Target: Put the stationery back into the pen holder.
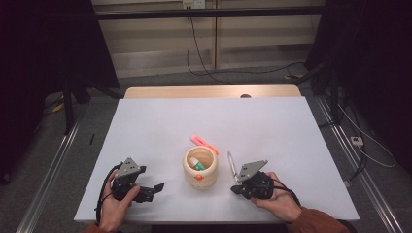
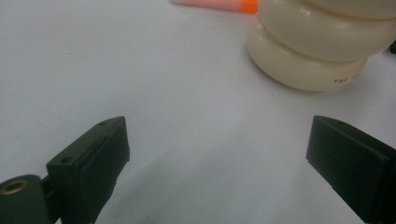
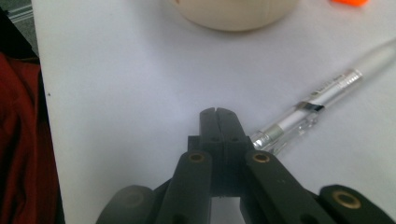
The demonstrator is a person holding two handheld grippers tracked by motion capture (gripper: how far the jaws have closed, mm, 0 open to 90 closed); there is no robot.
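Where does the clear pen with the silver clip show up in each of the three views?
High view: the pen lies on the table, right of the cream holder, just ahead of the right hand-held gripper.
Left gripper view: not in it.
Right gripper view: the pen runs diagonally from beside the shut jaws up to the right edge.
Shared landmark: the cream holder, also at upper right in the left gripper view.

Looking down and forward from above the near edge over the whole white table (image 1: pixel 272 126). Riding low on each gripper, facing along its jaws, close to the tabletop. Shared by all three: cream pen pot (image 1: pixel 199 168) (image 2: pixel 317 46) (image 3: pixel 233 14).
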